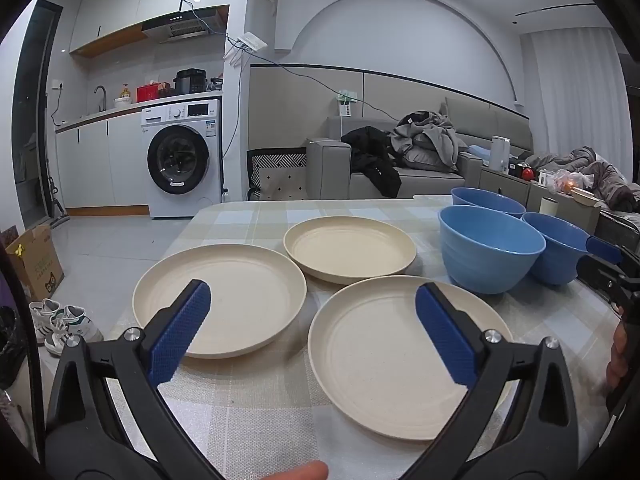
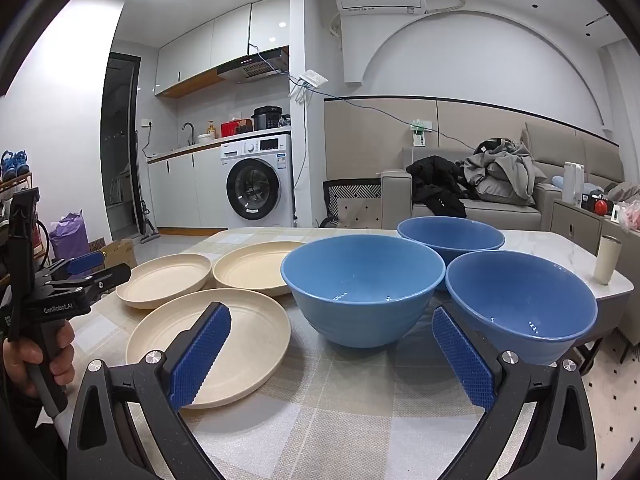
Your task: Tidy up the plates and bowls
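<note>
Three cream plates lie apart on the checked tablecloth: a left plate (image 1: 240,292), a far plate (image 1: 350,248) and a near plate (image 1: 380,360). Three blue bowls stand upright to their right: a near-left bowl (image 2: 362,280), a near-right bowl (image 2: 520,304) and a far bowl (image 2: 450,234). My left gripper (image 1: 312,292) is open and empty above the gap between the left and near plates. My right gripper (image 2: 332,312) is open and empty in front of the near-left bowl. Each gripper shows at the edge of the other's view.
The table (image 2: 560,256) ends at a marble edge on the right, where a pale cup (image 2: 608,260) stands. A sofa with piled clothes (image 2: 496,176) lies behind. A washing machine (image 1: 182,156), a cardboard box (image 1: 36,260) and shoes (image 1: 64,320) are at the left.
</note>
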